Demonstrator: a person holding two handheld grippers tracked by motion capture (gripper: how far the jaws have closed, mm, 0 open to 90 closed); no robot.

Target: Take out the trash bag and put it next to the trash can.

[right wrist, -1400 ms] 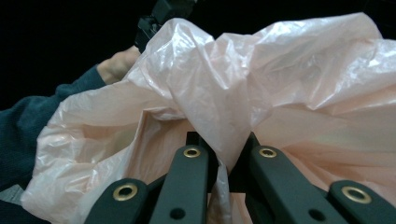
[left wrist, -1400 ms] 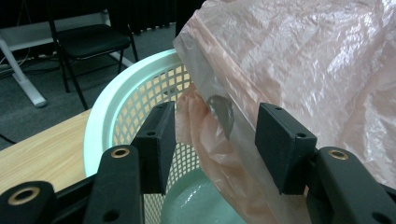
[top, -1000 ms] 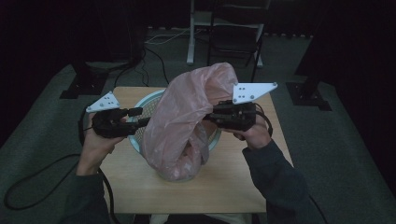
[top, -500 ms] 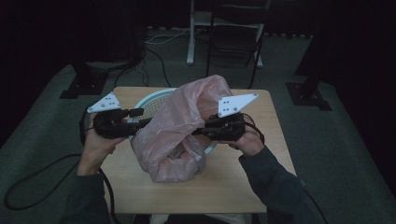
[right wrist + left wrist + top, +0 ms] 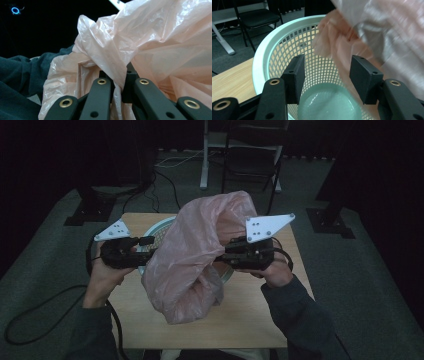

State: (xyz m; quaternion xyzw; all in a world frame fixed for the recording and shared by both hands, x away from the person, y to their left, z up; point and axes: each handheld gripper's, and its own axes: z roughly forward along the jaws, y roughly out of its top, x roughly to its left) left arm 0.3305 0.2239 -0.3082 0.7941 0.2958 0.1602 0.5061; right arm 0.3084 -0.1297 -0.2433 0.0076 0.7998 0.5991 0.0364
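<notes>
A thin pink plastic bag (image 5: 195,255) billows over the middle of the table, held up in the air. My right gripper (image 5: 226,255) is shut on a bunched fold of the bag (image 5: 112,62); its jaws pinch the film between them. My left gripper (image 5: 150,241) stands open at the bag's left side, above the rim of a white mesh basket (image 5: 157,232). In the left gripper view the basket (image 5: 274,50) lies below the spread jaws and the bag (image 5: 367,32) hangs loose beside the right jaw, not clamped.
The basket stands on a small wooden table (image 5: 250,320). A black chair (image 5: 250,160) and a white desk leg (image 5: 204,170) stand behind the table. Stand bases (image 5: 85,210) and cables lie on the grey floor at left and right.
My right gripper has dropped and drawn the bag toward the person's side, then lifted it again. The left gripper has stayed by the basket's left rim.
</notes>
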